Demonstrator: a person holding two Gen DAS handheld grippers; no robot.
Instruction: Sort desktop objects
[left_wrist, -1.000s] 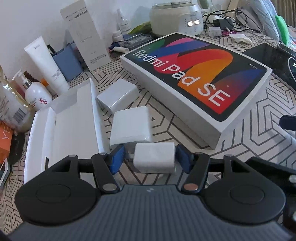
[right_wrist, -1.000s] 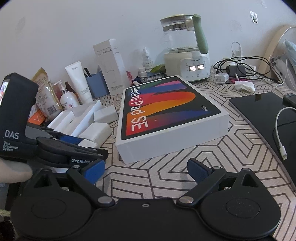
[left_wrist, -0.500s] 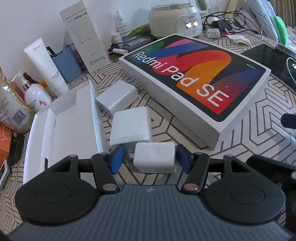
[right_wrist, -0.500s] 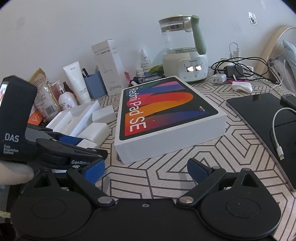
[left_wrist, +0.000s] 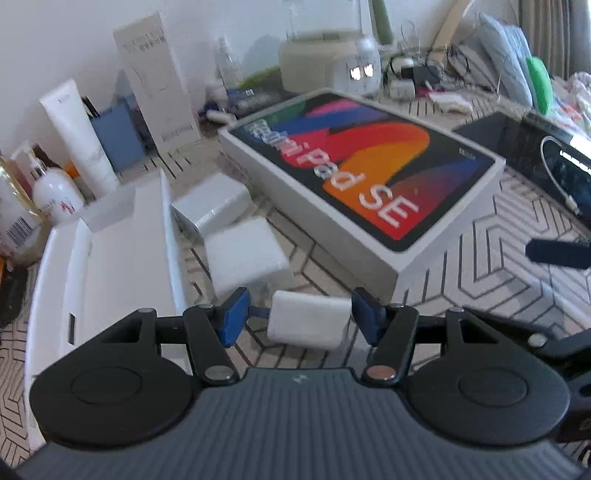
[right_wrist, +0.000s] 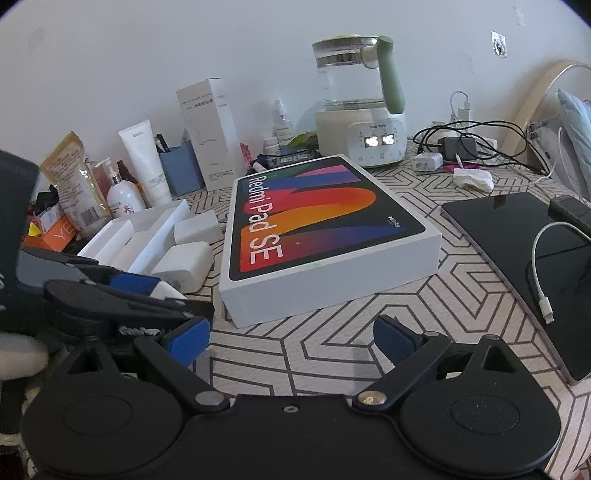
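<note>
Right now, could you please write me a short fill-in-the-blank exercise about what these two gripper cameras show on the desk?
1. The small white charger lies between the fingers of the ____ gripper, which have not closed on it.
2. The right gripper is open and holds ____.
3. The big tablet box reads "Redmi Pad ____".
4. The kettle behind the box has a ____ handle.

Missing words: left; nothing; SE; green
</note>
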